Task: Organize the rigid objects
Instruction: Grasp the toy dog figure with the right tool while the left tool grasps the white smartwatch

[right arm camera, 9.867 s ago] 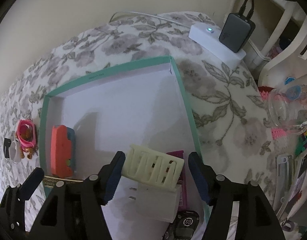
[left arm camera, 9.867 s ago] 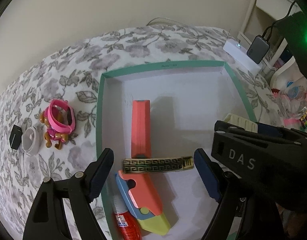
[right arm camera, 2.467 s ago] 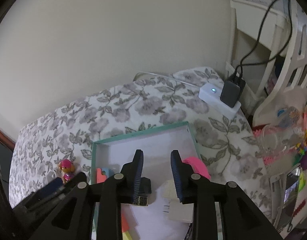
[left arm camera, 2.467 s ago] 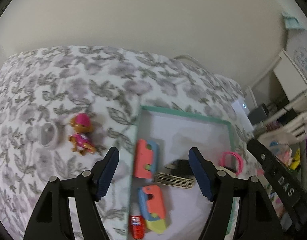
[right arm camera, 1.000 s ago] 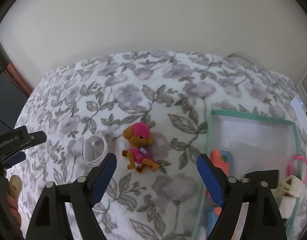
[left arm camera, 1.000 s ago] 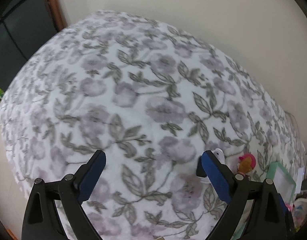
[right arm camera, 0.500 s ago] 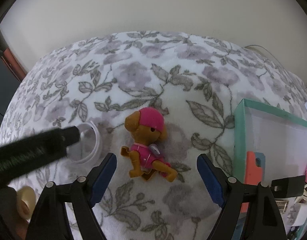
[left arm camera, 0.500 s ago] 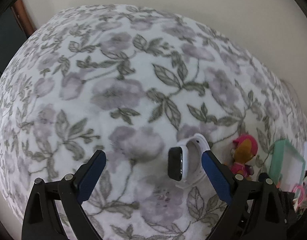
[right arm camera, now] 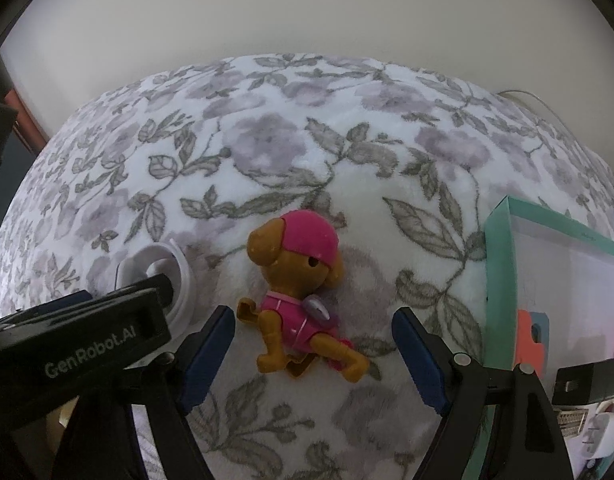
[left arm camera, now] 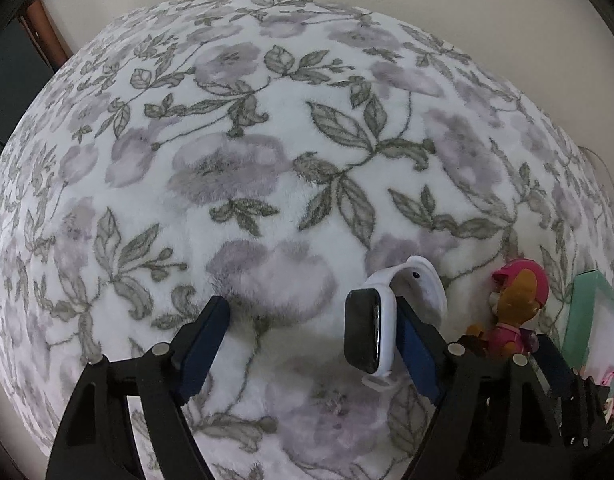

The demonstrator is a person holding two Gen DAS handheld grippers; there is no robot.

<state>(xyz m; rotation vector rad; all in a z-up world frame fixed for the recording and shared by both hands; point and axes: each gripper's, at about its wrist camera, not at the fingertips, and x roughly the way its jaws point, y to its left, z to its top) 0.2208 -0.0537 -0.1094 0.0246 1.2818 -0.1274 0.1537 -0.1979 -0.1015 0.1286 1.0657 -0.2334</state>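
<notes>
Watch stands on edge on floral blanket, just inside left gripper's right finger, touching its pad; jaws wide apart, nothing clamped. Right gripper low over blanket, jaws spread wide, dog toy lying between fingers, ungripped. Teal box right of it.

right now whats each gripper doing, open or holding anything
Left gripper: open, holding nothing, white smartwatch against its right jaw.
Right gripper: open, straddling the toy dog.
</notes>
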